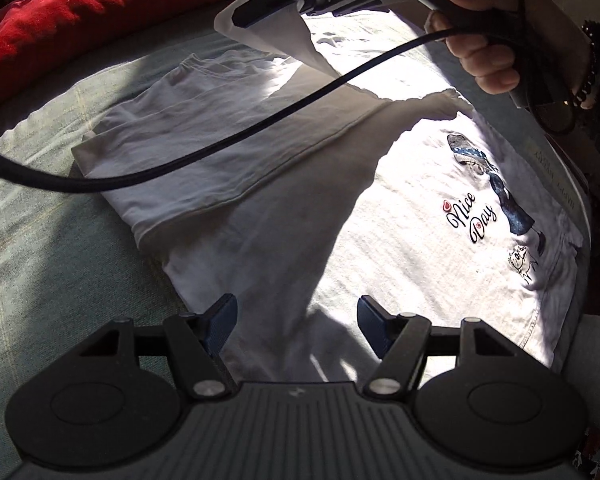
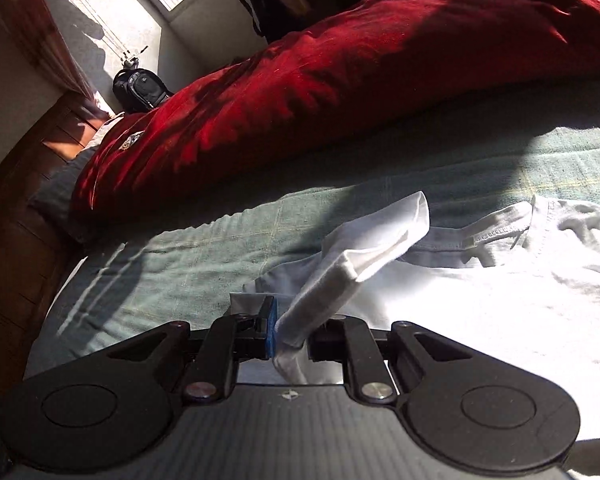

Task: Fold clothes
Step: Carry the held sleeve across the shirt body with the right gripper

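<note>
A white T-shirt (image 1: 300, 208) with a "Nice Day" print lies on the bed, its left part folded over. My left gripper (image 1: 298, 320) is open and empty just above the shirt's near part. My right gripper (image 2: 290, 344) is shut on a sleeve of the shirt (image 2: 364, 256) and holds it lifted above the bed. It also shows at the top of the left wrist view (image 1: 268, 12), held by a hand, with the white sleeve hanging from it. The rest of the shirt (image 2: 500, 300) lies flat to the right in the right wrist view.
A green bedsheet (image 1: 40, 208) covers the bed. A large red duvet (image 2: 340, 80) lies along the far side, also seen in the left wrist view (image 1: 100, 12). A black cable (image 1: 180, 160) arcs over the shirt. A wooden headboard (image 2: 28, 184) stands at left.
</note>
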`<state>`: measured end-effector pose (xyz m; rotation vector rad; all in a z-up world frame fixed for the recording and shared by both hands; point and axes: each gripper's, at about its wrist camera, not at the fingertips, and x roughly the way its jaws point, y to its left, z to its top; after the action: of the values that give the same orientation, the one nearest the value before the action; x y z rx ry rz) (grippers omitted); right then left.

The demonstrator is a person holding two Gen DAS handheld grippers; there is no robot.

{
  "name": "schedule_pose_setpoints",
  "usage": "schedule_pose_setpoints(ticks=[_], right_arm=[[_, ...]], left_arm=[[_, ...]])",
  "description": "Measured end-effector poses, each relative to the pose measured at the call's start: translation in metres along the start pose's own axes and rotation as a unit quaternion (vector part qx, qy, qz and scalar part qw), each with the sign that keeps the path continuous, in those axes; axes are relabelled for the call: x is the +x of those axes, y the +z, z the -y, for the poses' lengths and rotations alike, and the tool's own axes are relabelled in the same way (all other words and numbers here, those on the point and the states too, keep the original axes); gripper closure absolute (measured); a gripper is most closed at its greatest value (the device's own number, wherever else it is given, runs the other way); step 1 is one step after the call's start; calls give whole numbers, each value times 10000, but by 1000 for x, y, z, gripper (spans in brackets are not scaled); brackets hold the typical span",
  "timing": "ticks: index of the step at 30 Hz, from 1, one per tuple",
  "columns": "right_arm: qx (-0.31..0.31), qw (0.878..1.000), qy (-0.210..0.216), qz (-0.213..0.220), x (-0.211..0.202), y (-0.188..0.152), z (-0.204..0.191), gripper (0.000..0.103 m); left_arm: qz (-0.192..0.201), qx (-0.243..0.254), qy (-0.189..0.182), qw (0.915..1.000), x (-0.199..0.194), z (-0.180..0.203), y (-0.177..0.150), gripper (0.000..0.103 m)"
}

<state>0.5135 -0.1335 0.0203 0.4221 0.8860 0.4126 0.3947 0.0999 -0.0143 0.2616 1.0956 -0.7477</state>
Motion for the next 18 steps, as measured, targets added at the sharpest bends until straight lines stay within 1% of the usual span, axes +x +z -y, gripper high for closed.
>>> schedule_pose_setpoints(ticks=[3,9,14,18], right_arm=[[-194,9998,-5,-102,3,0,-4,86],[-907,9944,-213,-504,26,-11,-18,86],[-1685,9821,-425,-733,38,-28,-35,86],[-2129,9718,-648,-776,46,-36,-45,86]], left_arm=[[-26,-12,0,10000,1,0,-1,36],[-26,-79,36,10000,0,-1,-5,36],[-38,-124,63,9999,0,-2,-9,36],[-36,-168,76,9998,0,-3,-11,36]])
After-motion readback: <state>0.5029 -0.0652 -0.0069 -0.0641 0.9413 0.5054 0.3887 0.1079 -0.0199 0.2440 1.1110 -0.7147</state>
